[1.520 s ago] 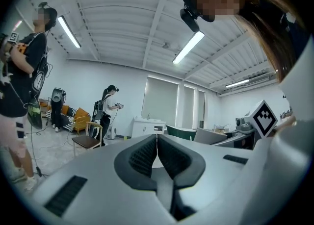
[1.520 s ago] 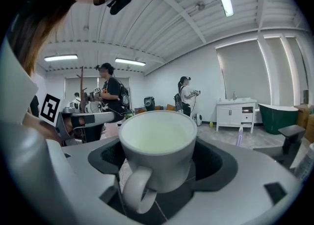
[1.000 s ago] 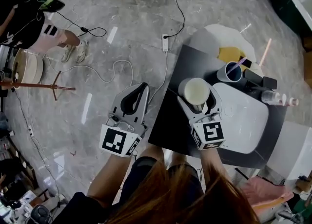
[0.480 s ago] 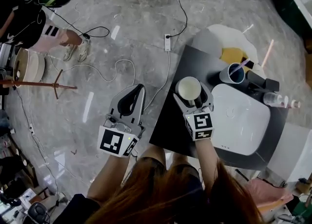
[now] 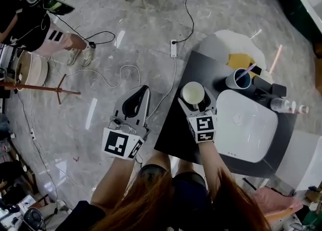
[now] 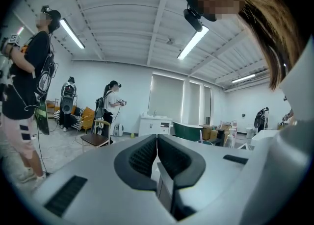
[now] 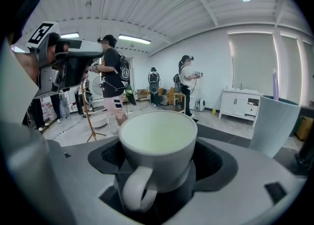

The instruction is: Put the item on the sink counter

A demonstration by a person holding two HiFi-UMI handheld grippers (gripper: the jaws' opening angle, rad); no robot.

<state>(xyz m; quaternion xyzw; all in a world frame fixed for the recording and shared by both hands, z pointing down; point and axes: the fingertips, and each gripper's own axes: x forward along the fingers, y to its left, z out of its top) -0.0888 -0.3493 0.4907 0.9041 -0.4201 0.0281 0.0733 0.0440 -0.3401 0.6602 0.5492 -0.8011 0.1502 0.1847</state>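
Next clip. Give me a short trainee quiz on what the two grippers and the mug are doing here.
1. True or false: the left gripper holds the white mug.
2. Seen from the head view, the mug is above: A) the floor, B) the dark counter, C) the white basin.
3. Fill in: the left gripper's jaws are ____.
Key: 1 false, the right gripper holds it; 2 B; 3 shut, with nothing between them.

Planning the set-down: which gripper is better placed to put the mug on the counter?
The right gripper: its jaws are shut on the white mug, over the dark counter. The left gripper is shut, empty, out over the floor.
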